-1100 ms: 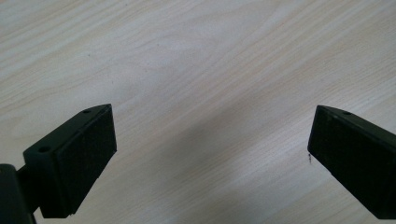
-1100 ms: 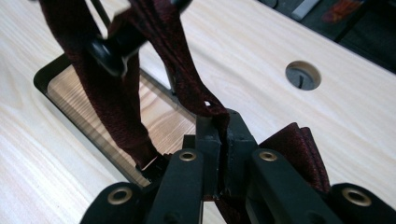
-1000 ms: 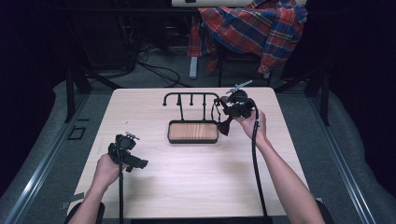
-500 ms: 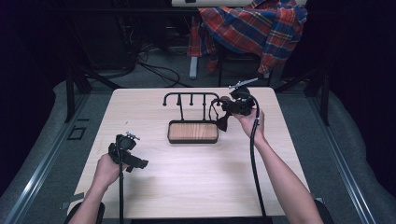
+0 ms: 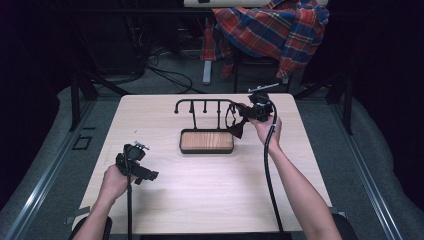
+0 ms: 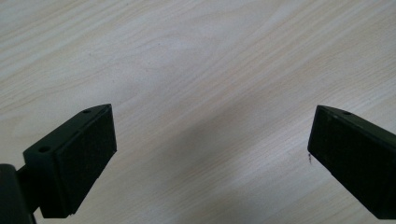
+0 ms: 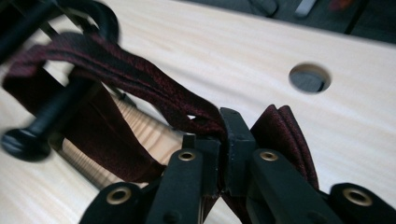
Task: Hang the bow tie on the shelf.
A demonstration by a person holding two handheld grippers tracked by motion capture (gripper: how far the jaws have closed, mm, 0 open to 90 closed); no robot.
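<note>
Nearest you, your left gripper (image 5: pixel 134 162) rests low over the bare pale-wood counter (image 5: pixel 200 195) at its front left, its fingers (image 6: pixel 74 158) spread wide with nothing between them; the left gripper view looks straight down on plain wood grain. Farther in, past the counter's middle, stands the black rack (image 5: pixel 205 107), a bar with short pegs rising on two posts from a wood-topped base (image 5: pixel 206 141). At the rack's right end, your right gripper (image 5: pixel 245 114) has its fingers (image 7: pixel 233 135) pinched tight on a dark red bow tie (image 5: pixel 236 126). In the right gripper view the tie's strap (image 7: pixel 116 70) runs up from the clamped knot and loops over the rack's end, beside a round-headed peg (image 7: pixel 28 135), while the bow's folded wings (image 7: pixel 285 135) fan out to the right of the fingers. The tie hangs just above the base's right end, not lying on the counter. Judging from this, the step in hand is hanging the bow tie on the rack, and it looks nearly done: the strap appears to be around the bar, though whether it sits fully behind a peg is hard to tell through the blur. The next move likely calls for easing the strap down until the rack carries the weight, then parting the fingers and drawing back without dragging the loop off. Beyond the counter, a plaid shirt (image 5: pixel 270 27) drapes over a chair.
</note>
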